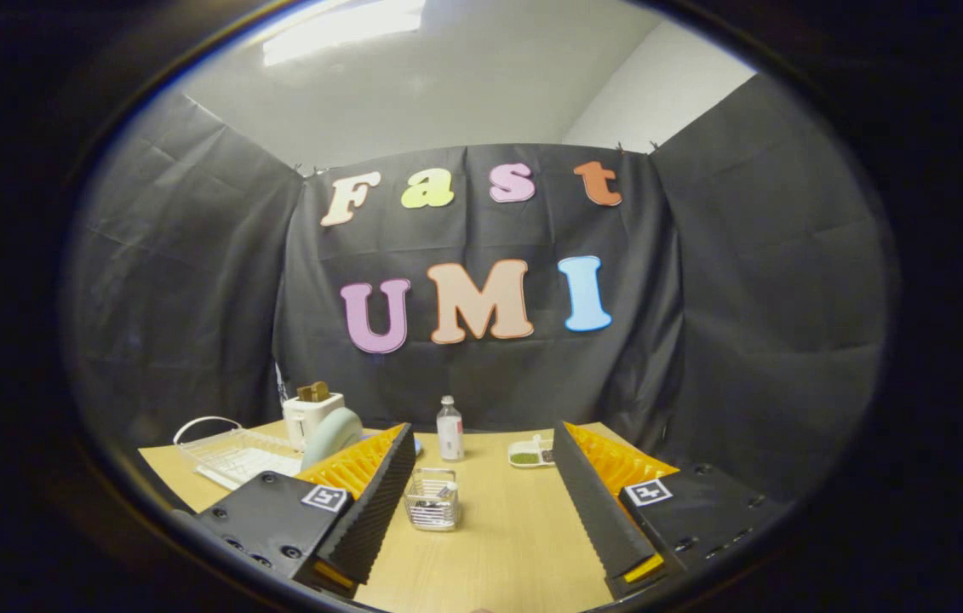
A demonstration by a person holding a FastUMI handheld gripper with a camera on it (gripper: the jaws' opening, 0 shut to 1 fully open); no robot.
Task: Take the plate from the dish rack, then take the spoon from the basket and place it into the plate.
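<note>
I hold the gripper (481, 502) high above the table (515, 545), its two fingers spread wide apart and gripping nothing. The plate (335, 434) stands upright at the right end of the dish rack (221, 451), just beyond my left finger and partly hidden by it. The basket (432, 499) stands on the table between the fingers, a little ahead of them, and I see something dark with a pale handle inside, which I judge to be the spoon (438, 496), though it is too small to be sure. I think the first step is not yet started, so the risks are all ahead. The plate is on its edge, so if I close on the rim off-centre, it may twist, slip out, or drag the light rack with it. The toaster (311, 413) is just behind the plate, so a deep reach may knock it. The basket looks light too, and it may tip when I pull the spoon out. I count one plate, one rack, one basket, one toaster, one bottle (449, 428) beyond the basket, and one small white tray (531, 454) with something green near my right finger.
</note>
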